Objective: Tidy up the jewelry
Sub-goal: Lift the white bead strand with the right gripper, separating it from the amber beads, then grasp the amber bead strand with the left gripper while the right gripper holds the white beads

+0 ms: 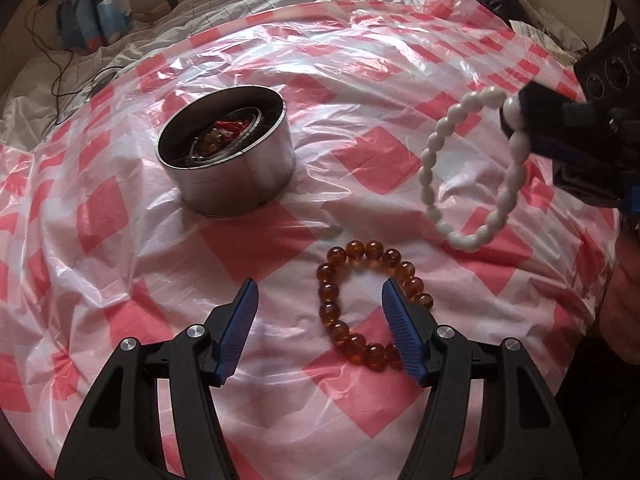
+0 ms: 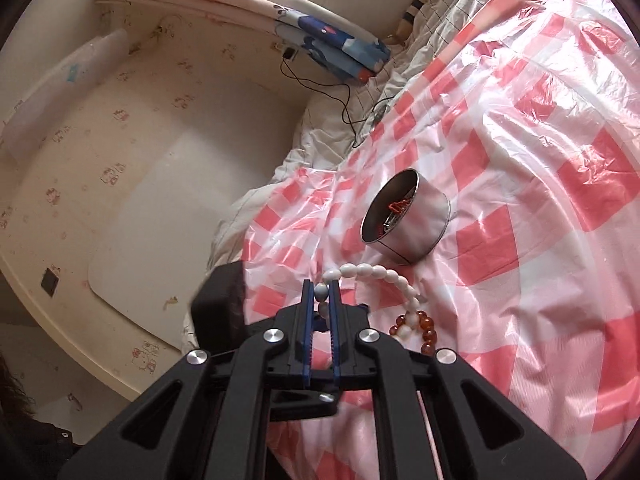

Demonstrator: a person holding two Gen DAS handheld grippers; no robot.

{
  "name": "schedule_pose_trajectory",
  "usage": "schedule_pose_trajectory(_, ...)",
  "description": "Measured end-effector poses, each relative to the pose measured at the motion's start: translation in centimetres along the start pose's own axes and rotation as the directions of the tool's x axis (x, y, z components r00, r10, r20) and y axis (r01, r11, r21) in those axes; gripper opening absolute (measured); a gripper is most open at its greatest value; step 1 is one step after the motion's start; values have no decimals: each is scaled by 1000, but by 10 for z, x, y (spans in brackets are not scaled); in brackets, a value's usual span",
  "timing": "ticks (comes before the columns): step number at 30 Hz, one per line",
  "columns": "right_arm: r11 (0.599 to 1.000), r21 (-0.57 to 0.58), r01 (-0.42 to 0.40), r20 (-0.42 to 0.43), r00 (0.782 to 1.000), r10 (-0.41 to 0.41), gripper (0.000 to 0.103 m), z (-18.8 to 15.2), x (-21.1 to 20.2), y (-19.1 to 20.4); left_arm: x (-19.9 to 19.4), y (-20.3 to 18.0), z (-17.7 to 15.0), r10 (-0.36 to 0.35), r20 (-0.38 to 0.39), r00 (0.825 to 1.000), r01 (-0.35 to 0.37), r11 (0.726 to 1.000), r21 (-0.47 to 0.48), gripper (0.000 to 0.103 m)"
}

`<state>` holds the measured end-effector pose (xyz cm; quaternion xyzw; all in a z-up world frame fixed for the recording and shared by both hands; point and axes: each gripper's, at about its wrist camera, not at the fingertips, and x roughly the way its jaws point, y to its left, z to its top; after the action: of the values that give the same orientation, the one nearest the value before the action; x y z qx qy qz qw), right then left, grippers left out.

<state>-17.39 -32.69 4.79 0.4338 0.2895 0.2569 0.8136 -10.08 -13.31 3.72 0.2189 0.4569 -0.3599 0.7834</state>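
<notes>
Blue ribbed pads on my right gripper [image 2: 321, 296] pinch one bead of the white bracelet [image 1: 468, 168], which hangs in the air as a loop of smooth oval beads. My left gripper [image 1: 318, 312] is spread wide, low over the amber bracelet [image 1: 368, 304], which lies flat on the red-checked plastic sheet [image 1: 120, 208]. The round metal tin [image 1: 228, 148] beyond already holds some jewelry, red and amber bits. I judge us partway: two bracelets left to drop in.
</notes>
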Motion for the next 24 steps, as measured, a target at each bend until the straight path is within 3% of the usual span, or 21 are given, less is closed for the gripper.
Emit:
schedule_pose_trajectory(3, 1000, 0, -17, -7, 1000, 17, 8, 2, -1, 2, 11, -11, -1, 13, -7, 1000, -13, 999, 33, 61)
schedule_pose_trajectory(5, 1000, 1, -26, -14, 1000, 26, 8, 2, 0, 3, 11, -15, -1, 11, 8, 1000, -11, 999, 43, 53)
schedule_pose_trajectory(7, 999, 3, -41, -23, 999, 41, 9, 0, 0, 3, 9, -13, 0, 0, 7, 1000, 0, 1000, 27, 18)
schedule_pose_trajectory(8, 999, 4, -50, -24, 998, 50, 11, 0, 0, 3, 9, -11, 1, -5, 4, 1000, 5, 1000, 16, 12)
schedule_pose_trajectory(13, 995, 19, -98, -12, 995, 98, 11, 0, -2, 2, 2, 3, 0, -92, 3, 996, 92, 995, -48, 10)
schedule_pose_trajectory(18, 991, 20, -129, 3, 992, 129, 11, 0, -5, 3, -19, 14, 1, -84, 66, 994, 89, 993, -77, 10)
schedule_pose_trajectory(21, 996, 29, -82, 3, 997, 82, 12, 0, -6, 1, -25, 25, 2, -73, 81, 994, 80, 992, -100, 10)
schedule_pose_trajectory(22, 999, 31, -39, 0, 999, 39, 18, 0, -5, 0, -25, 28, 2, -65, 80, 995, 73, 992, -108, 10)
schedule_pose_trajectory(23, 999, 30, 9, -3, 1000, -9, 39, 0, -4, -1, -25, 31, 2, -58, 76, 995, 66, 991, -114, 10)
schedule_pose_trajectory(24, 997, 25, 75, -12, 997, -75, 47, 0, -3, -2, -25, 35, 2, -51, 72, 996, 59, 991, -119, 10)
